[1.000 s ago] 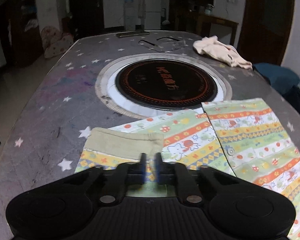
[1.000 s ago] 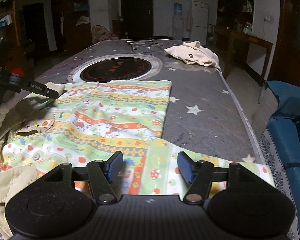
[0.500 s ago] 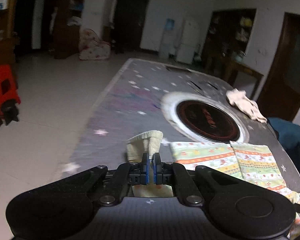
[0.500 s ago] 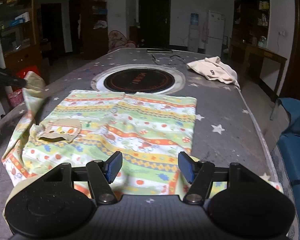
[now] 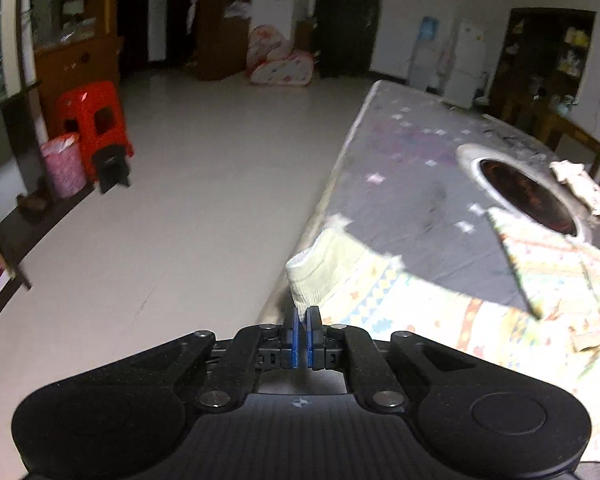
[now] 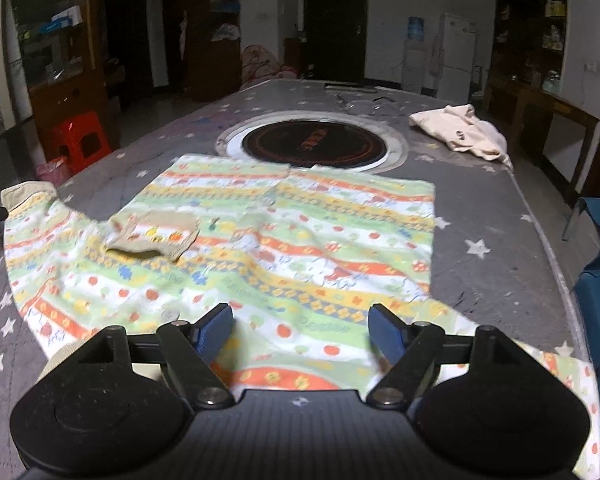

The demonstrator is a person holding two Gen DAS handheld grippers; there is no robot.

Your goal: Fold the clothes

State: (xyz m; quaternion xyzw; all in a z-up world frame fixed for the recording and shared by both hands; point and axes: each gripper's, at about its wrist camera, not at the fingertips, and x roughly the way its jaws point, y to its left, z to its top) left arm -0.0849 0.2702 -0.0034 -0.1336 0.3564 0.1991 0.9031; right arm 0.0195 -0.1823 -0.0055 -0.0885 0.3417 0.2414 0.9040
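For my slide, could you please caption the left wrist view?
Left gripper pinches the patterned shirt's cuff at the table edge.

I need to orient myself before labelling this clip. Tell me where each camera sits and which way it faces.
Left wrist: on the left gripper, aimed past the table's edge at the floor; jaws shut on the sleeve cuff.
Right wrist: on the right gripper, looking down the table over the striped shirt; jaws open.
Shared: shirt, cuff, round hotplate, beige garment, red stool.
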